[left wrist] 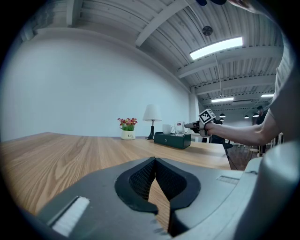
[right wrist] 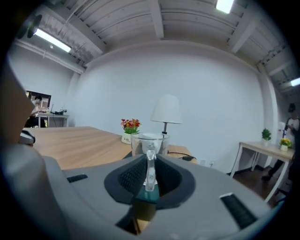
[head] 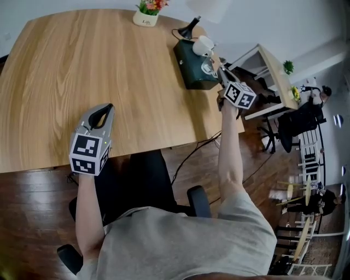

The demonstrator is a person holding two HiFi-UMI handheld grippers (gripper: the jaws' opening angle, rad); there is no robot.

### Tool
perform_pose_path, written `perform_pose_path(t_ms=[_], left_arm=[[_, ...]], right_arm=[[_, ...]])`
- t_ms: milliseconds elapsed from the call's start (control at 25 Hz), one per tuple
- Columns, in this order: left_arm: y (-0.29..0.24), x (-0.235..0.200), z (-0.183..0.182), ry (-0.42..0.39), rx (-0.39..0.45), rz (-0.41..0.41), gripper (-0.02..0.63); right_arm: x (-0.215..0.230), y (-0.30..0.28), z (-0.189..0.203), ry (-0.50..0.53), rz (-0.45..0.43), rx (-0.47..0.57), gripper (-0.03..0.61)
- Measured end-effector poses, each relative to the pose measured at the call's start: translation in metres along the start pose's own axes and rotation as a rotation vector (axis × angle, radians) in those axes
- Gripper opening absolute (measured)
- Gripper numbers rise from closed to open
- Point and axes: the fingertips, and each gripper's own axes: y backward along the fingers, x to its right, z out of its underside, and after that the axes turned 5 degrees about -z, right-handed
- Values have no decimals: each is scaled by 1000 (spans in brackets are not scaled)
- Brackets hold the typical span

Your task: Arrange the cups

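A clear glass cup [right wrist: 142,143] with a handle hangs over a dark green box [head: 191,71] at the table's far right. My right gripper [head: 219,71] is shut on the cup's handle, which stands upright between the pads in the right gripper view. On the far end of the box sits a white cup [head: 203,45]. My left gripper [head: 105,113] rests near the table's front edge, shut with nothing between its jaws. The left gripper view shows the glass cup [left wrist: 179,127], the white cup [left wrist: 166,129] and the right gripper [left wrist: 193,125] far off.
A black lamp [head: 190,27] stands just behind the green box, with its cable trailing off the table's right edge. A small white pot of flowers [head: 146,15] sits at the table's far edge. A white side table [head: 273,76] and chairs stand beyond the right edge.
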Motion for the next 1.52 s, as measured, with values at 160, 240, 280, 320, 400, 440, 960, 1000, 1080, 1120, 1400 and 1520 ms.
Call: perform_pose_path(t_ms=[160, 240, 280, 320, 400, 440, 960, 1000, 1080, 1120, 1400, 1520], left_arm=[[2, -1, -1, -1, -2, 0, 11], [2, -1, -2, -1, -1, -1, 11], [1, -1, -3, -2, 2, -1, 11], [-1, -1, -4, -2, 6, -1, 11], [-6, 2, -5, -1, 12, -1, 11], [-7, 3, -5, 0, 10, -1, 11], [-2, 0, -1, 0, -17, 10, 11], [-2, 2, -2, -3, -10, 18, 11], [0, 4, -3, -9, 1, 29, 11], [1, 4, -4, -9, 2, 30, 11], [-34, 27, 2, 2, -1, 33, 11], [-49, 41, 6, 8, -10, 81, 11]], right_arm=[[-7, -2, 2, -54, -35, 26, 55], [-9, -2, 3, -29, -39, 31, 52], [-7, -2, 2, -2, -19, 26, 56], [-1, -1, 2, 27, 14, 17, 67], [8, 3, 2, 63, 69, 2, 80], [9, 7, 2, 65, 82, 2, 109], [-280, 57, -25, 68, -453, 384, 118], [-296, 53, -21, 69, -479, 384, 118], [-322, 48, -15, 72, -518, 380, 118], [-333, 46, -13, 76, -536, 374, 118], [-332, 38, -5, 137, -564, 350, 118], [-323, 50, 13, 239, -523, 317, 118]])
